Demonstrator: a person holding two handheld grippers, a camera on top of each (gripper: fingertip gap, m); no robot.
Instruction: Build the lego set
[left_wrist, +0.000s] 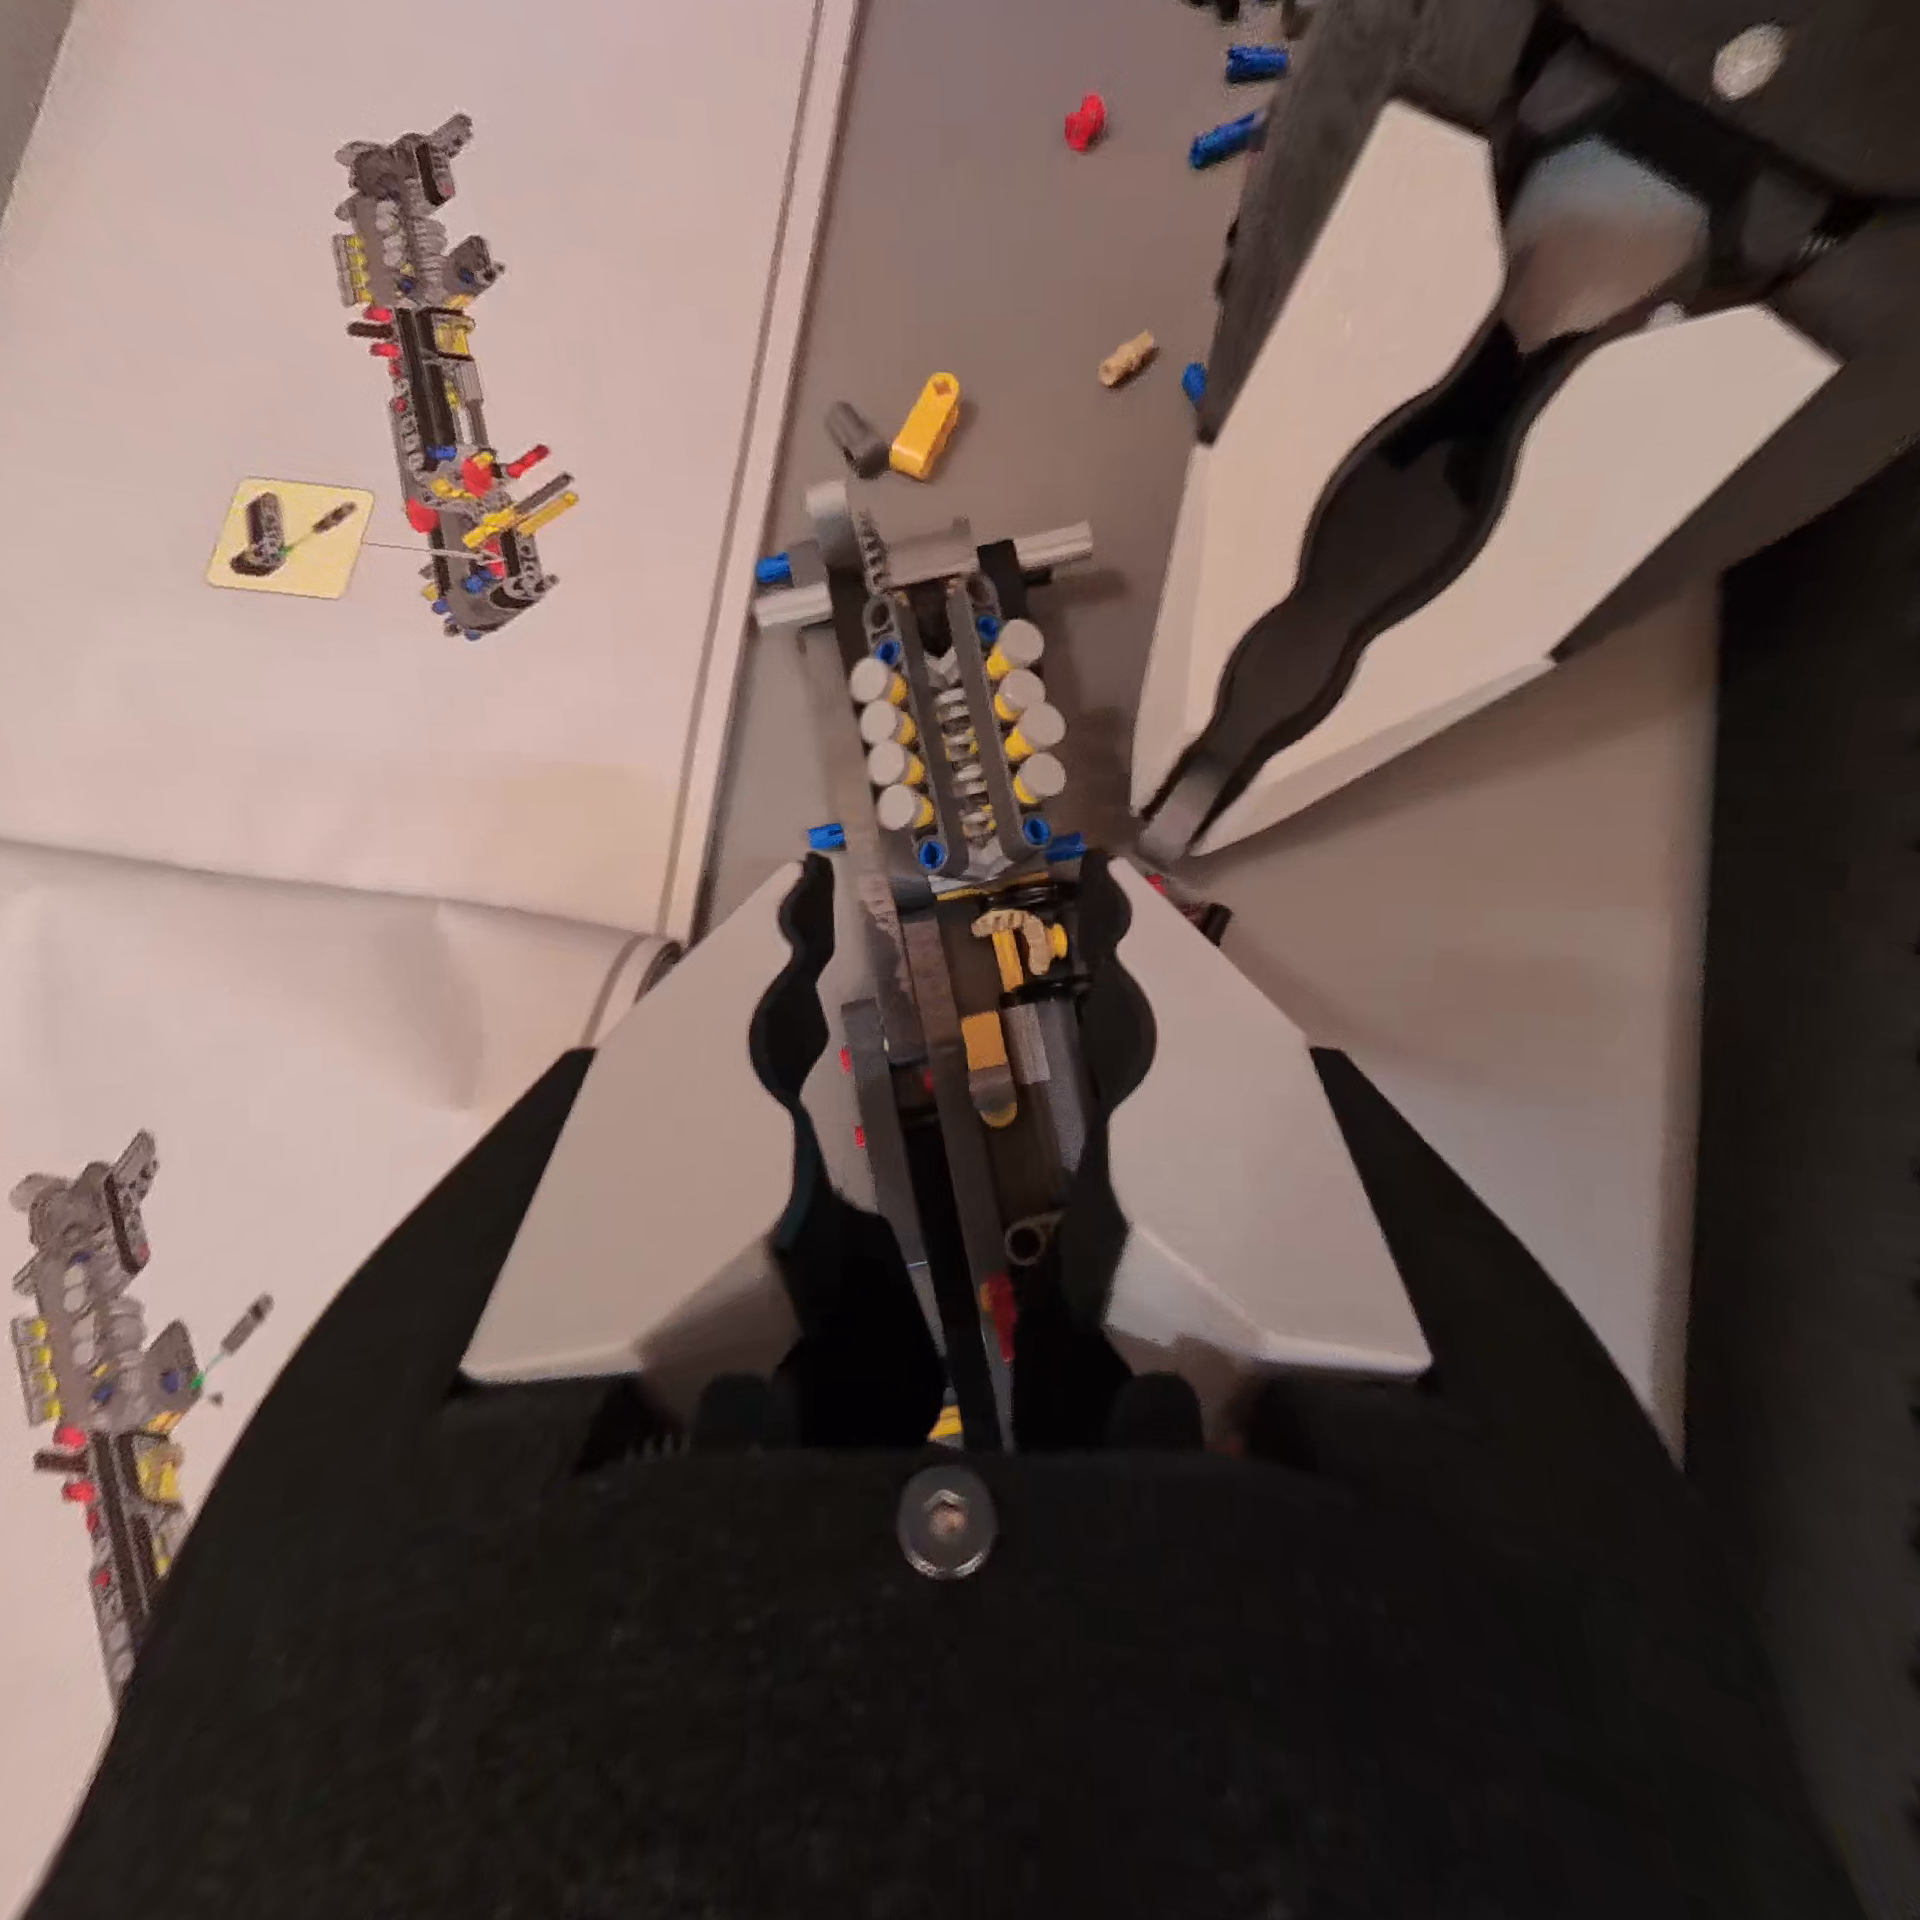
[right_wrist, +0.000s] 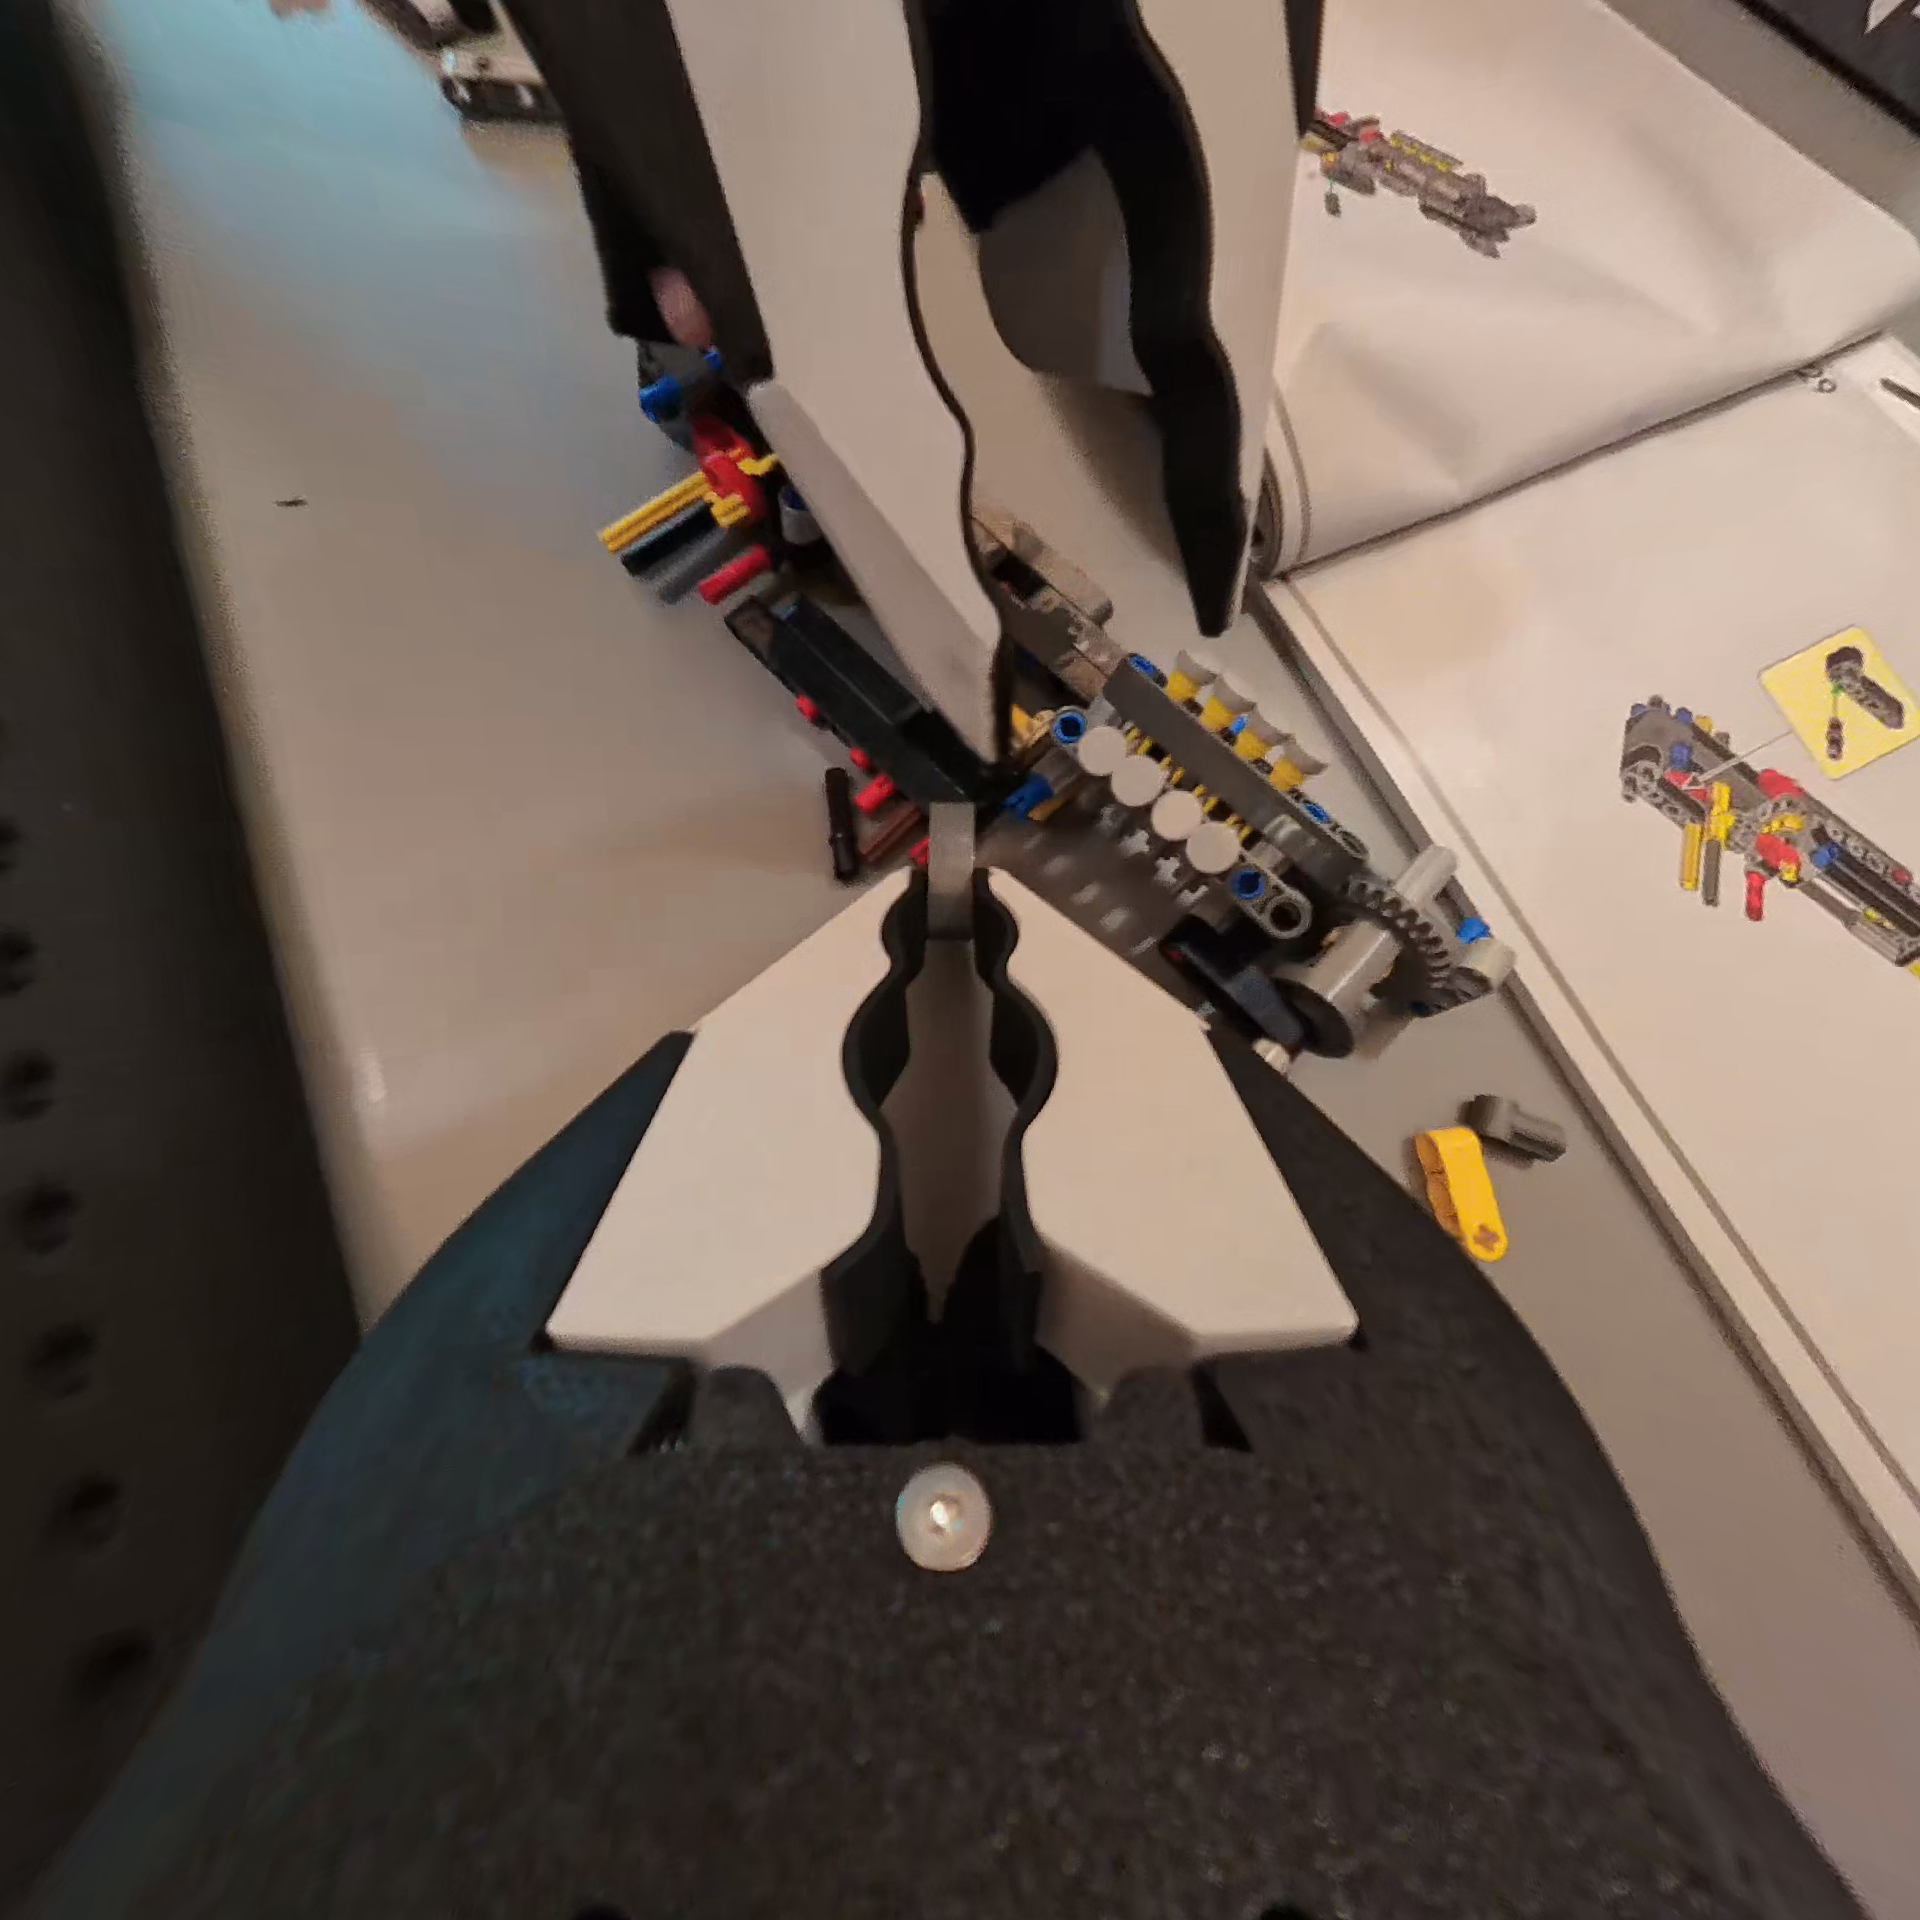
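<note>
The left gripper (left_wrist: 961, 883) has its jaws clamped on the rear half of a long lego chassis (left_wrist: 951, 727), pads pressing its two flat sides. The right gripper (right_wrist: 951, 883) has its jaws pinched together on a small grey piece (right_wrist: 951, 862), a thin flat tab, held just beside the chassis near its middle; motion blur makes it hard to say whether the piece already touches the model.

The chassis lies along the grey bench (left_wrist: 987, 260). It is hard, glossy plastic: dark grey perforated beams, two rows of pale round piston caps on yellow stems, blue pins, and a toothed gear at the far end. It looks light and stiff, but press-fitted joints can pop apart, so holding it by the solid side beams rather than the pistons or protruding axles seems safest. The smooth plastic may slip under a light squeeze.

Further out, a yellow connector (left_wrist: 928, 424) and a dark grey pin (left_wrist: 857, 431) lie loose together. An open instruction booklet (left_wrist: 364, 675), matte white paper with printed diagrams, lies beside the model.
</note>
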